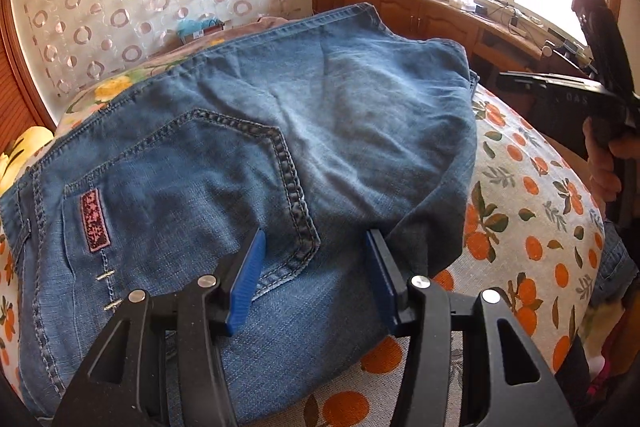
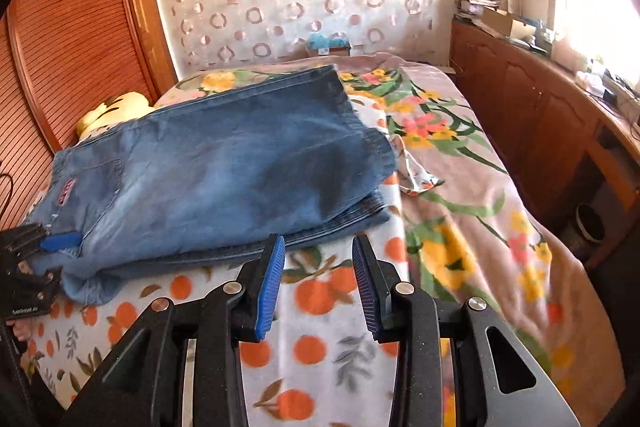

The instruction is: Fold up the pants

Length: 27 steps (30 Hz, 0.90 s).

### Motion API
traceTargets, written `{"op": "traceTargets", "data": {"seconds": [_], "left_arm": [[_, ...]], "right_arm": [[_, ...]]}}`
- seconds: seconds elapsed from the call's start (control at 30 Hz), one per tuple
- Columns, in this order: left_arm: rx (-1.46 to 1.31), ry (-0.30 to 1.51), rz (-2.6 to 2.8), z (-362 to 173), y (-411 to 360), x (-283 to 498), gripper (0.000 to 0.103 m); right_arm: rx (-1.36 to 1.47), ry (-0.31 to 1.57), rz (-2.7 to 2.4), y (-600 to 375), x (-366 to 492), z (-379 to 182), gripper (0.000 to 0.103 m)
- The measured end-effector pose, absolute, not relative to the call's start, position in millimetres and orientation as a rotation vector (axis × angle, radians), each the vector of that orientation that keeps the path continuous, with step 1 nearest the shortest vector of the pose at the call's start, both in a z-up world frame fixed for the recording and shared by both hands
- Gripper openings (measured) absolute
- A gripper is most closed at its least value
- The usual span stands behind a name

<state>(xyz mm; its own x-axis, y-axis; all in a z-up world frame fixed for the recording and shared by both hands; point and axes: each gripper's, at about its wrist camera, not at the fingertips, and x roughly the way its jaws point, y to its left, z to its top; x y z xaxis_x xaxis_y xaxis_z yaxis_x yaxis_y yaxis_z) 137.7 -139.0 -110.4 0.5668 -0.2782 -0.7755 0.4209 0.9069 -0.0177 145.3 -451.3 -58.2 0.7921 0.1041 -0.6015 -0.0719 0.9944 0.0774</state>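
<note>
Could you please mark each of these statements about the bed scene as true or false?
1. The folded blue denim jeans lie on the orange-fruit printed blanket. True.
2. The right tongs are clamped on the jeans. False: they stand open over the blanket, holding nothing.
3. The left tongs are open, over the jeans beside the stitched back pocket. True.
4. The jeans hang from the wooden cabinets. False: they lie on the bed.
5. A dark red patch sits on the pocket. True.

Folded jeans (image 2: 216,171) on orange-print blanket (image 2: 320,347) — right gripper (image 2: 318,247) parted, empty.
</note>
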Motion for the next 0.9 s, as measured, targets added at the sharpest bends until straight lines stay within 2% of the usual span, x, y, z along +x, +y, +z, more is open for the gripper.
{"op": "traceTargets", "data": {"seconds": [0.33, 0.9], "left_arm": [[0.206, 0.876, -0.397, -113, -146, 138, 0.054], [0.208, 0.875, -0.396, -114, -146, 139, 0.055]], "right_arm": [[0.193, 0.717, 0.070, -480, 196, -62, 0.036], [0.282, 0.726, 0.077, -482, 207, -59, 0.036]]}}
